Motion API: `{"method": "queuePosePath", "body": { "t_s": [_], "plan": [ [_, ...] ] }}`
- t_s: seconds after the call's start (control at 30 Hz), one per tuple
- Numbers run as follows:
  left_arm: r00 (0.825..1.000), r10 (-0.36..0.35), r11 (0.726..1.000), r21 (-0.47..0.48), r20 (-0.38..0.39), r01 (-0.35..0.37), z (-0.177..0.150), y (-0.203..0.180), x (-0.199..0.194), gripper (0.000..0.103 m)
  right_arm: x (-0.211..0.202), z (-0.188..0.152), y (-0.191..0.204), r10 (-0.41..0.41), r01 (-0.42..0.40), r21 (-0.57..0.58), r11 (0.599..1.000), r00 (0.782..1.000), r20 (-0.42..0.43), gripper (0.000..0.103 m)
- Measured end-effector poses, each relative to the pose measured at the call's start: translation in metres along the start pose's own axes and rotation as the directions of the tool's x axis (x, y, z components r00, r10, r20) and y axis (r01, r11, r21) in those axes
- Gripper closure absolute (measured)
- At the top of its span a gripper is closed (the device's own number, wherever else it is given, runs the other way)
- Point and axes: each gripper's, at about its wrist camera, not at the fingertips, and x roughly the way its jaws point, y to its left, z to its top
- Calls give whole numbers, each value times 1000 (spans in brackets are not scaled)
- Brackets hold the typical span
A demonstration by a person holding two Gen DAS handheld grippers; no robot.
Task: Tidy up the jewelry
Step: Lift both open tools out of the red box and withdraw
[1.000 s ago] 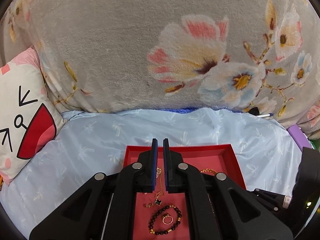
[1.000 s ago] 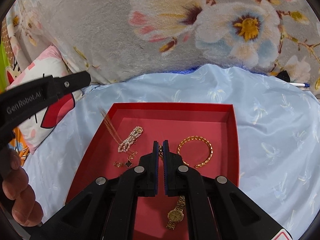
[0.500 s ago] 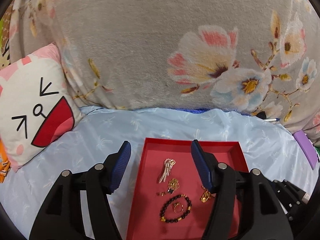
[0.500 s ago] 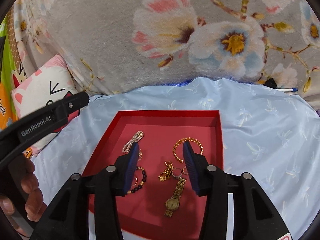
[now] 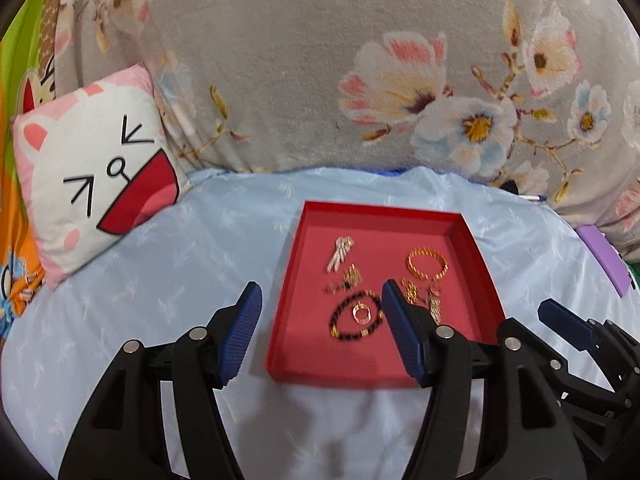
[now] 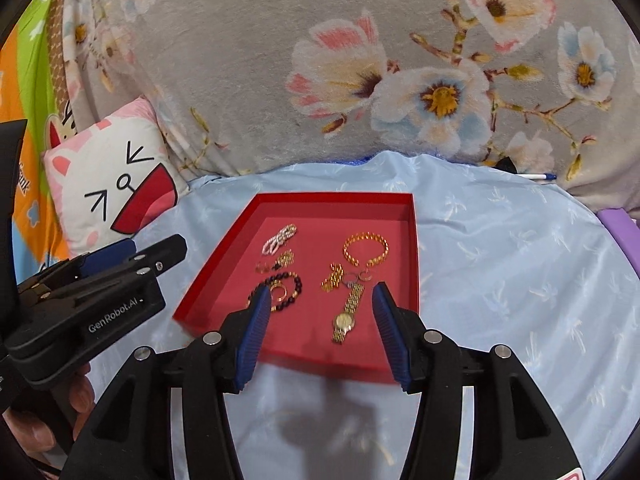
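Observation:
A red tray [image 5: 480,272] [image 6: 224,256] lies on the pale blue sheet and holds the jewelry. In it are a pearl bracelet [image 5: 340,254], a pendant necklace [image 5: 352,276], a dark bead bracelet [image 5: 340,320] around a gold ring [image 5: 362,314], a gold bangle [image 6: 366,248], a gold chain [image 6: 332,276] and a gold watch [image 6: 348,316]. My left gripper [image 5: 320,304] hovers open over the tray's near left corner, nothing between its fingers. My right gripper [image 6: 320,300] hangs over the tray's near edge, its jaws opening, with nothing gripped.
A cat-face pillow [image 5: 92,168] leans at the left. A grey floral blanket [image 5: 320,60] rises behind the tray. A purple object [image 5: 600,256] and a pen [image 6: 536,177] lie at the right. A person's hand [image 6: 80,400] holds the left tool.
Both grippers went from shut to open and drew back from the tray. The thin necklace that hung at the left jaws now lies in the tray.

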Motion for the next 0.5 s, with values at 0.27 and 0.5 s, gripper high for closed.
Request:
{"method": "queuePosePath", "body": {
  "t_s": [0.27, 0.5],
  "plan": [
    [1000, 16, 1000, 26, -17, -15, -43, -11, -13, 43, -16, -40, -2, -27, 27, 15, 1000, 999, -17, 50],
    [999, 31, 999, 28, -41, -30, -73, -17, -13, 43, -17, -67, -4, -66, 67, 26, 997, 997, -28, 50]
  ]
}}
